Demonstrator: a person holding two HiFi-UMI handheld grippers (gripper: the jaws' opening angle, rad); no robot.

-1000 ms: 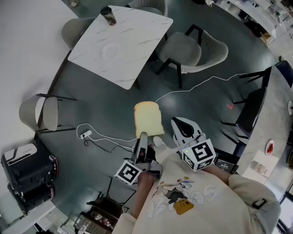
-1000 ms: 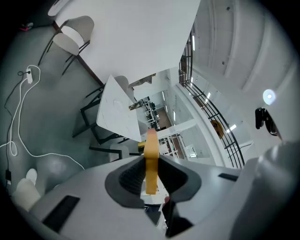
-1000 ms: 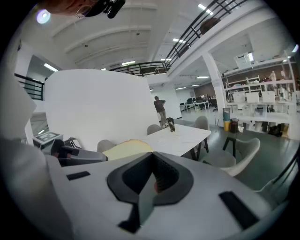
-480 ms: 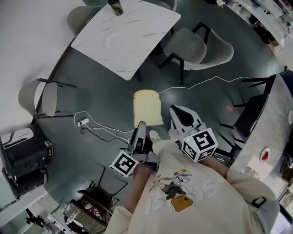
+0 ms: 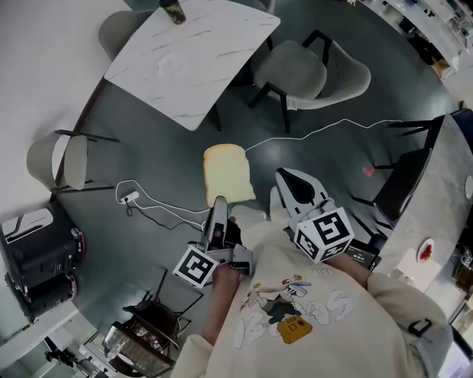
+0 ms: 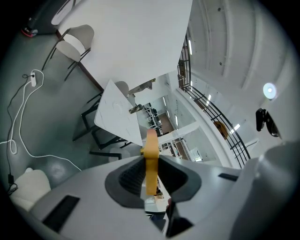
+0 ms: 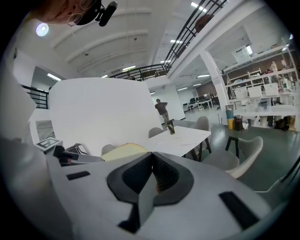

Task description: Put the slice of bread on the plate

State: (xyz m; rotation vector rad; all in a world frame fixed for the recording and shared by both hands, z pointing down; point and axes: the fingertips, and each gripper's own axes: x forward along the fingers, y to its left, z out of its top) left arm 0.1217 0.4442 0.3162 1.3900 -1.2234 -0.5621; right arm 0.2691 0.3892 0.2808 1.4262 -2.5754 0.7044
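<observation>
Right now my left fingers (image 6: 129,176) are clamped on the near edge of the slice of bread (image 5: 228,173). I hold it out flat ahead of me, I'd say so it won't flop, with my right fingers (image 7: 136,178) closed on nothing just beside it. The plate (image 5: 171,65) sits on the marble bench (image 5: 222,44) well ahead, across a dark floor (image 5: 148,162) with a white cable (image 5: 318,133), and chairs (image 5: 310,74) ring the bench.

Pale bread slice (image 5: 228,174) held level; plate (image 5: 171,65) well apart

The white marbled tabletop (image 5: 214,52), upper left, carries a pale plate (image 5: 171,66) and a dark cup (image 5: 174,11) at its far corner.
</observation>
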